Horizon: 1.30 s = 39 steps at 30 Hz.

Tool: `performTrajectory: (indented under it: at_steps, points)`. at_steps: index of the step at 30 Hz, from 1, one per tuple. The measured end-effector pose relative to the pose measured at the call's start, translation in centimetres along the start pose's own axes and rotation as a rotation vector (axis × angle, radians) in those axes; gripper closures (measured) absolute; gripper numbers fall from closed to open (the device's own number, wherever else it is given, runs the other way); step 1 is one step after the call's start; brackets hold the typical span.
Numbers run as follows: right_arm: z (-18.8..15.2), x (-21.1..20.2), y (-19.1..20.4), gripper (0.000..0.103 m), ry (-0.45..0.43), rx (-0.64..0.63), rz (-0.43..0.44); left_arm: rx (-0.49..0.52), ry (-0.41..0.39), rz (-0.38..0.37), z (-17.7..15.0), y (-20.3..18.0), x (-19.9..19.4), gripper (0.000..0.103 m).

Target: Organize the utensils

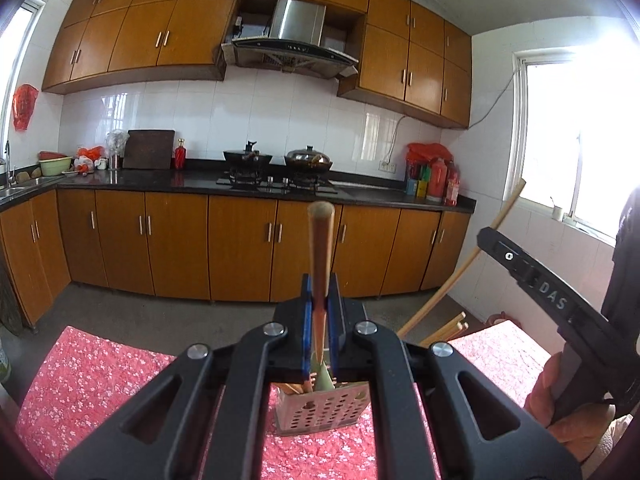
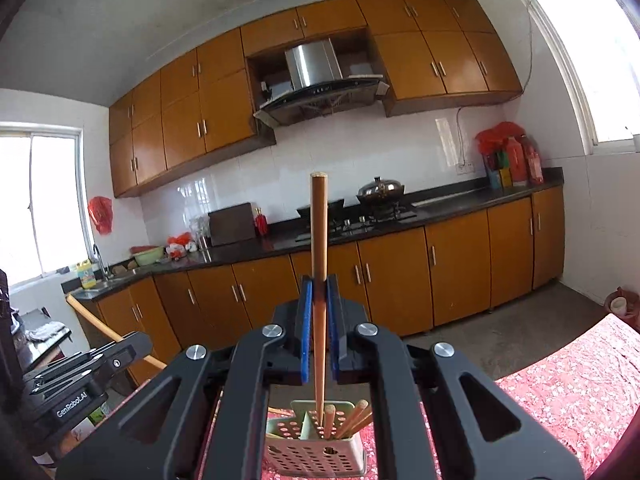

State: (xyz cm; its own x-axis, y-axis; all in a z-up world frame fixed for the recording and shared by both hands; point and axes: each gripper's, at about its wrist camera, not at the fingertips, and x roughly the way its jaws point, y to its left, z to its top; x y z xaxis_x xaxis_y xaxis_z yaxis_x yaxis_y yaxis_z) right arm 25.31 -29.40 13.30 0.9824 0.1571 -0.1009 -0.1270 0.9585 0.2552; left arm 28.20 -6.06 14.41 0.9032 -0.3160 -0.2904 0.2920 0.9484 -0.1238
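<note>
Step in hand: loading chopsticks into the holder. Each gripper carries one stick above the holder; neither is released yet.

Left gripper (image 1: 321, 300): blue pads closed tight on a chopstick (image 1: 320, 240), which stands near upright, blunt end up. Its lower end reaches down to the holder (image 1: 324, 408); whether the tip is already inside is hard to tell, since the gripper frame hides the mouth.

Right gripper (image 2: 319, 304): likewise clamped on a chopstick (image 2: 319, 240), upright, the thin end dipping into the holder (image 2: 316, 444) beside several sticks already leaning there.

Holder: pale green plastic, box-shaped, walls perforated with round holes, a divider splitting it into compartments. It stands on a red floral cloth (image 1: 100, 380), soft and slightly rumpled. Chopsticks: plain wood or bamboo, round, tapered, smooth, matte.

Next move, as judged: lower each stick straight until the tip seats in a compartment, then open the pads. Needs a vertical line and clearance from the leaning sticks; the light holder could tip if nudged sideways.
</note>
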Motion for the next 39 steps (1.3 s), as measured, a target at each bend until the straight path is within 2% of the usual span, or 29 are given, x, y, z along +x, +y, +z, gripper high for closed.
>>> performTrajectory:
  at_steps: [5,12,19,20,22,23,24,31,39]
  points:
    - [-1.3,1.0,-0.5,0.095,0.047,0.007,-0.009,0.024,0.048,0.008,-1.3,0.0,1.6,0.095]
    - [-1.1,1.1,-0.7,0.095,0.063,0.013,-0.008,0.014,0.069,0.018,-1.9,0.6,2.8,0.095]
    - [-1.5,2.3,-0.8,0.095,0.153,0.005,-0.011,-0.001,0.080,0.029,-1.9,0.8,3.6,0.095]
    - [-1.5,2.2,-0.9,0.093,0.153,0.007,-0.012,-0.003,0.078,0.030,-1.8,0.8,3.6,0.094]
    - [-1.3,1.4,-1.1,0.080,0.140,0.015,-0.013,-0.003,0.069,0.032,-1.7,0.8,3.2,0.090]
    - [-1.3,1.0,-1.2,0.068,0.130,0.019,-0.013,-0.004,0.062,0.035,-1.6,0.9,2.9,0.087]
    - [-1.0,0.3,-1.4,0.065,0.113,0.022,-0.012,-0.005,0.054,0.036,-1.5,1.0,2.5,0.084]
    - [-0.4,-3.2,-2.6,0.063,0.077,0.027,-0.021,-0.011,0.013,0.055,-1.0,1.3,-0.1,0.079]
    - [-2.0,-7.2,-3.3,0.062,0.128,0.008,-0.053,0.021,-0.017,0.099,-1.7,1.2,-4.0,0.075]
